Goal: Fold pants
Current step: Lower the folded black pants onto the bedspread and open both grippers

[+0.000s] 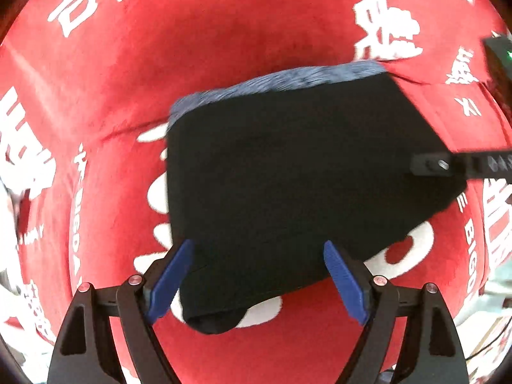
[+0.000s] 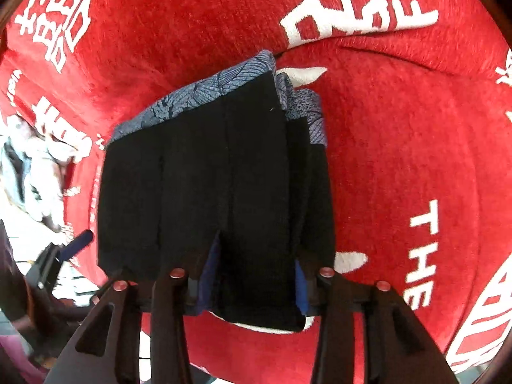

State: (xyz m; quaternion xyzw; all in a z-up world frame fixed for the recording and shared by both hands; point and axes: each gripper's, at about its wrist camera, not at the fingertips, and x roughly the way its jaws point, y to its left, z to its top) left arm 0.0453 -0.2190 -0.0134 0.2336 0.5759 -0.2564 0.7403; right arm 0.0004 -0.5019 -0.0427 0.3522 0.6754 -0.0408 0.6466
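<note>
- Left wrist view: the pants (image 1: 288, 172) are seen as a folded black bundle lying on a red cloth (image 1: 224, 38) with white lettering, which covers the surface.
- A blue patterned band (image 1: 281, 80) runs along the bundle's far edge; it is judged to be a waistband or lining.
- The left tongs (image 1: 260, 283) are spread wide, with the blue pads (image 1: 172, 281) on either side of the bundle's near end; nothing is pressed or clamped.
- Part of the right tongs' frame (image 1: 460, 163) reaches in from the right edge of the picture, over the bundle's right side.
- Right wrist view: the pants (image 2: 208, 176) lie near the middle of the red cloth (image 2: 400, 144), with several stacked layers showing at the right side.
- The right tongs (image 2: 256, 275) are partly apart and straddle a near flap of black fabric; whether the pads press it cannot be told.
- A blue pad of the left tongs (image 2: 76, 243) shows at the bundle's left edge, apart from it.
- Handling, as a judgement: the fabric looks soft, light and limp, so the layers would likely slide or sag if lifted by one ply.
- Hold is best taken through all layers at a folded edge or corner.
</note>
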